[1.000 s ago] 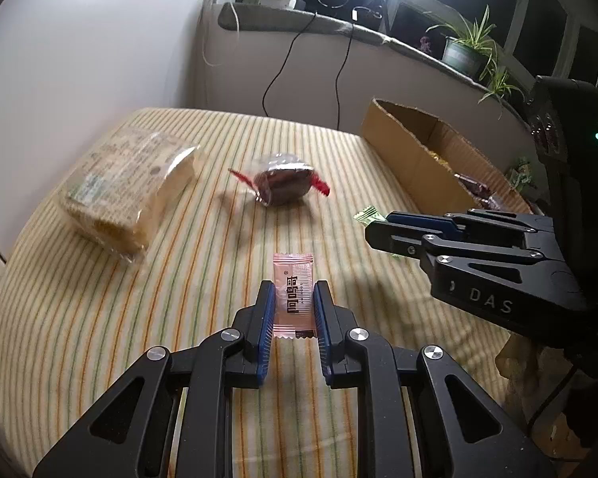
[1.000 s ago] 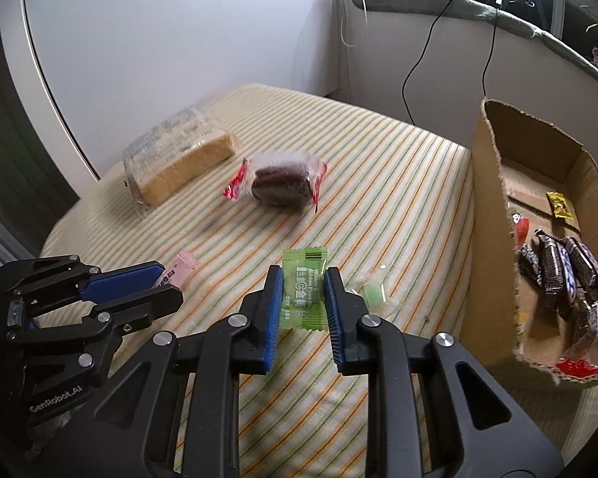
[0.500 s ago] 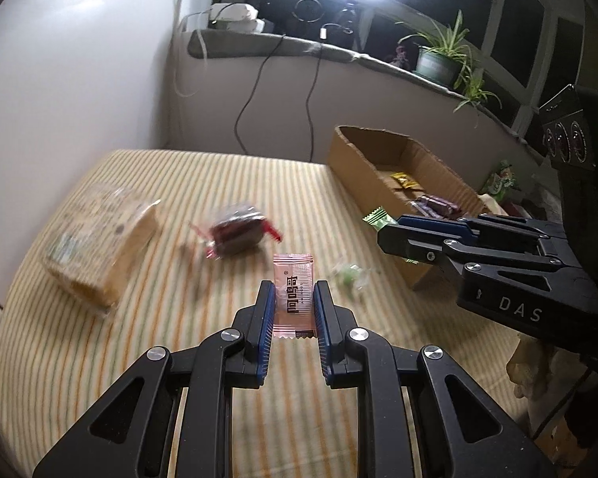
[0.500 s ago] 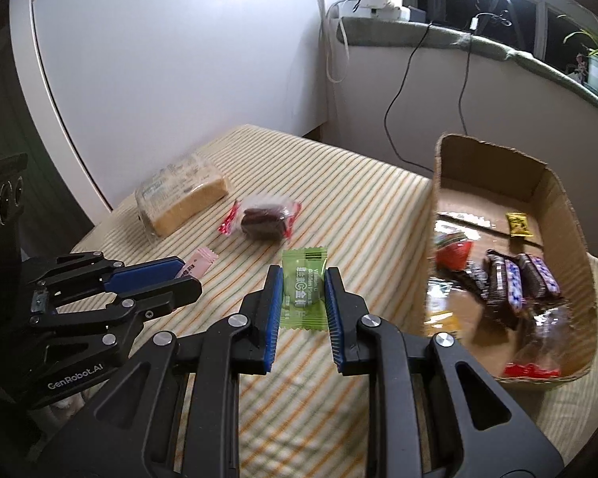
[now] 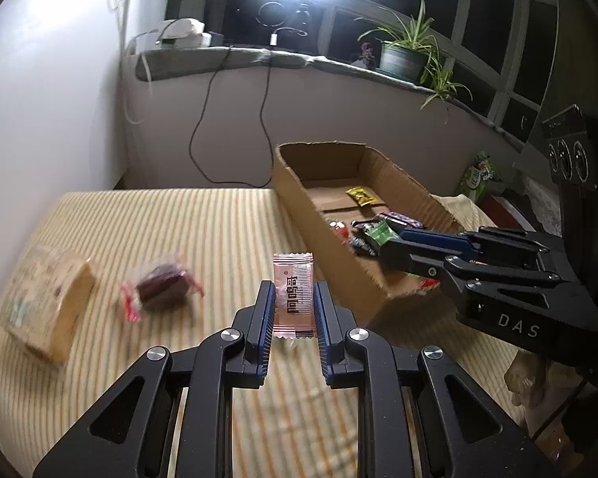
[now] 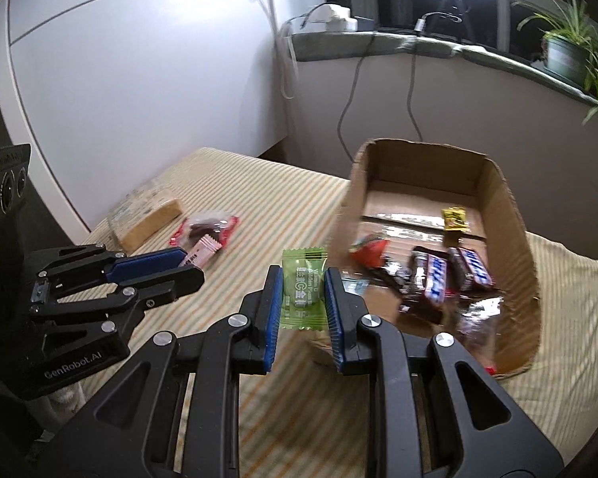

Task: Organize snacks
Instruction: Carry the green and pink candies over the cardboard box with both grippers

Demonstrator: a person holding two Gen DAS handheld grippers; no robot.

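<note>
Carefully, with my left gripper (image 5: 293, 312) clamped on the pink sachet (image 5: 292, 294) and my right gripper (image 6: 302, 304) pinching the green candy (image 6: 303, 292), I judged each should clear the cardboard box (image 6: 516, 231) wall ahead before letting go.

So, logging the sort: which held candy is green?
The green plum candy in the right hand-held gripper; the left hand-held gripper holds a pink one.

Left tool (image 5: 293, 310) and right tool (image 6: 303, 298) side by side, each clamped, tilted downward.
</note>
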